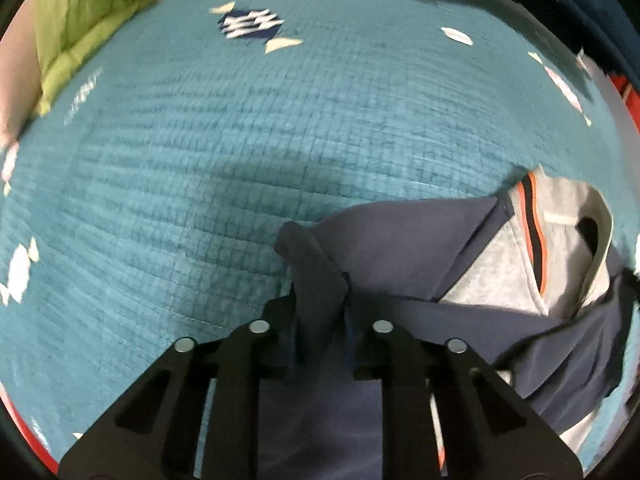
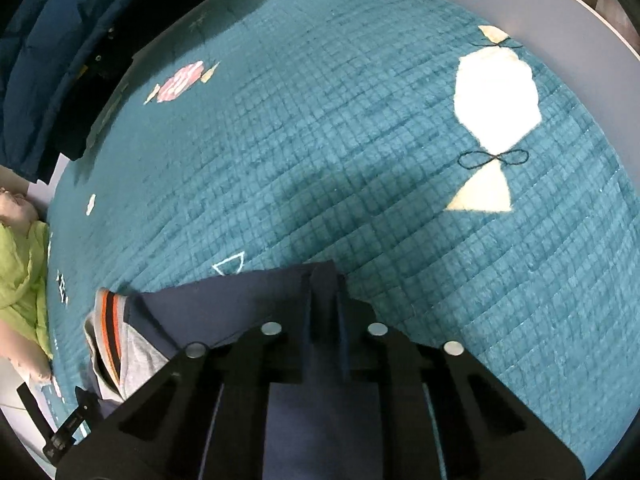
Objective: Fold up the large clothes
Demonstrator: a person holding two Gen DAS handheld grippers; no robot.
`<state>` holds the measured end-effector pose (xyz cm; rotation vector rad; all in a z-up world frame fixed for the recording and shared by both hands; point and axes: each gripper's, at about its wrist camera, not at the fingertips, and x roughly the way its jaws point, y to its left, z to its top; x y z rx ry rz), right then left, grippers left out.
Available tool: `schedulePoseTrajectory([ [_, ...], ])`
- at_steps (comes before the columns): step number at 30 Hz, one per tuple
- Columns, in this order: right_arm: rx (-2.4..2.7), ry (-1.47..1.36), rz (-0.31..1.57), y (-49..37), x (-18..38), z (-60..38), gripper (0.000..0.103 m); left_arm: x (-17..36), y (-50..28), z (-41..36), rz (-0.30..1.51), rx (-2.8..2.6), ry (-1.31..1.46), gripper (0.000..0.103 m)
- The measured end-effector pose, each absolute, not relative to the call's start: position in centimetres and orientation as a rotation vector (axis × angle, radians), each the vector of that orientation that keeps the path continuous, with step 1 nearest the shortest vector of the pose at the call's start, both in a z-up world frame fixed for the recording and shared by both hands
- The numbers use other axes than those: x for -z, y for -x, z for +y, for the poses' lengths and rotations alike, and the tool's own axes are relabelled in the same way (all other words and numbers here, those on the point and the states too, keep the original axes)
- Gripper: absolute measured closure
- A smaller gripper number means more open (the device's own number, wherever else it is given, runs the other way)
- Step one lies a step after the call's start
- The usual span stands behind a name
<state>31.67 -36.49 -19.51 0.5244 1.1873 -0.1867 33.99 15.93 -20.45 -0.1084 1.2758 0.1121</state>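
1. Though both grippers already have hold of the garment [image 1: 400,240], the fold looks only partly made: in the left view a navy flap lies turned over a grey lining with an orange-and-black stripe, and loose navy cloth bunches beyond it at the right edge.
2. As a judgement, one fold is in hand and not yet laid flat; smoothing, and any further folds to bring it down to a compact stack, appear to be left.
3. Where the garment lies: on the teal quilt [image 1: 200,160], close under both cameras, with plenty of bare quilt ahead of it.
4. The left gripper [image 1: 320,300] has its fingers clenched on a raised ridge of navy cloth, which stands up between them and runs back under the gripper body.
5. The right gripper [image 2: 324,304] is likewise pinched tight on a navy edge of the garment [image 2: 224,308]; the cloth fills the narrow gap between the fingers, and the striped collar part lies to its left.
6. Whether either pinch takes one layer or several I cannot tell.
7. A green garment [image 1: 80,20] and a dark blue jacket [image 2: 48,60] lie at the quilt's edges, well apart from the work.
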Motion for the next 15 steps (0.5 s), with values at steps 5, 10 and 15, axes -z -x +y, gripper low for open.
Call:
schedulePoseTrajectory([
  [5,0.152,-0.543,1.138,-30.3,17.6,-36.7,0.098,19.5,-33.4,15.5,1.251,-0.119,0.091,0.090],
  [10,0.132,-0.496,1.105,-29.5,16.2,-36.3,0.098,18.1,-33.1,15.4,1.230,-0.121,0.070,0.089],
  [15,0.123,-0.521,1.077,-28.6,15.1,-36.3,0.098,16.9,-32.4,15.1,1.204,-0.118,0.055,0.089],
])
